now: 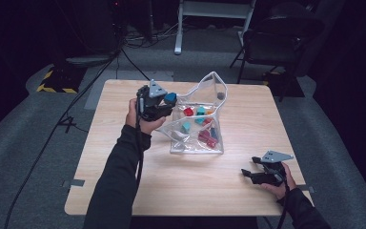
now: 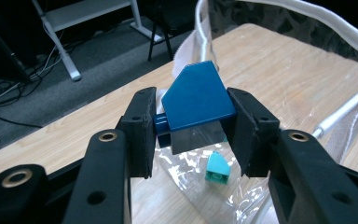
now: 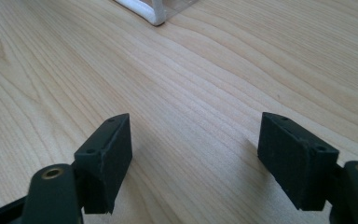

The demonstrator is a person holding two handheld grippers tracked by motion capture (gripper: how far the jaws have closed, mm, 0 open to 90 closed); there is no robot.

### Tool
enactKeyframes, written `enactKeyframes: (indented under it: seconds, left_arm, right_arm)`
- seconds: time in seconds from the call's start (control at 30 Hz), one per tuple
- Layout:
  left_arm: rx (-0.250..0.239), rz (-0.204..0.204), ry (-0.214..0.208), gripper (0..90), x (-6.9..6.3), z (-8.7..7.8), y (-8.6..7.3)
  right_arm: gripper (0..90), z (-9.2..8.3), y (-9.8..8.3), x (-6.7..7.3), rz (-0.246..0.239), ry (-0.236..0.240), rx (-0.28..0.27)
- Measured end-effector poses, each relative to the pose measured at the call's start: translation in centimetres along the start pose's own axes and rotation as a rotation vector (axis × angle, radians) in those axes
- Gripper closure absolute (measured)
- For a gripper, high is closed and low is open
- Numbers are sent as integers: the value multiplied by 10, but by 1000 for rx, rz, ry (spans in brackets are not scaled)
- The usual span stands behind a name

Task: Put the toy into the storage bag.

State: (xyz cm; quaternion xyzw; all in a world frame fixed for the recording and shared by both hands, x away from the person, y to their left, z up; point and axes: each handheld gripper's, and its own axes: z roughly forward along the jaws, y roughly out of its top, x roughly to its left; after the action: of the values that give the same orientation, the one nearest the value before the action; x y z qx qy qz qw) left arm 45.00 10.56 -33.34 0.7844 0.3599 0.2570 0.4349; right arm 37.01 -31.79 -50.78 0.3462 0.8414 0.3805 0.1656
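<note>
Squarely between the left gripper's closed fingers, blue block.

Count on the table: one bag, a handful of blocks, two grippers.

One clear plastic bag is standing open on one wooden table. One dark blue block is sitting between the jaws of the left gripper. Inside the bag I'm counting about three teal blocks, roughly three red blocks, one dark blue piece and maybe one orange bit; the pile is overlapping and blurred, so those numbers are staying approximate. In the left gripper view one teal block is showing in the bag. Two grippers total, the second being the right gripper, holding zero things. Behind the table one dark chair is standing.
</note>
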Motion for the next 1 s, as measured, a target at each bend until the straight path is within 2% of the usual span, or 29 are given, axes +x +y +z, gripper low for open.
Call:
enactKeyframes:
  seconds: [0.2,0.4,0.53,0.57,0.67,0.77,0.9,1.0]
  left_arm:
    - [12,11,-23,555,-12,14,10]
    - [33,30,-22,555,-20,26,14]
    - [42,19,-28,553,-23,32,15]
    - [47,19,-15,552,-25,34,15]
    - [48,19,-11,528,-26,36,16]
    - [56,11,-4,465,-27,39,17]
    - [51,3,-9,452,-26,37,16]
    - [45,-9,3,430,-23,33,16]
  right_arm:
    - [265,0,0,0,0,0,0]
    - [265,0,0,0,0,0,0]
    - [262,0,0,0,-2,2,0]
    - [262,0,0,0,-2,2,0]
    - [262,0,0,0,-2,3,0]
    - [262,0,0,0,-2,3,0]
    - [262,0,0,0,-3,5,1]
    - [262,0,0,0,-3,5,1]
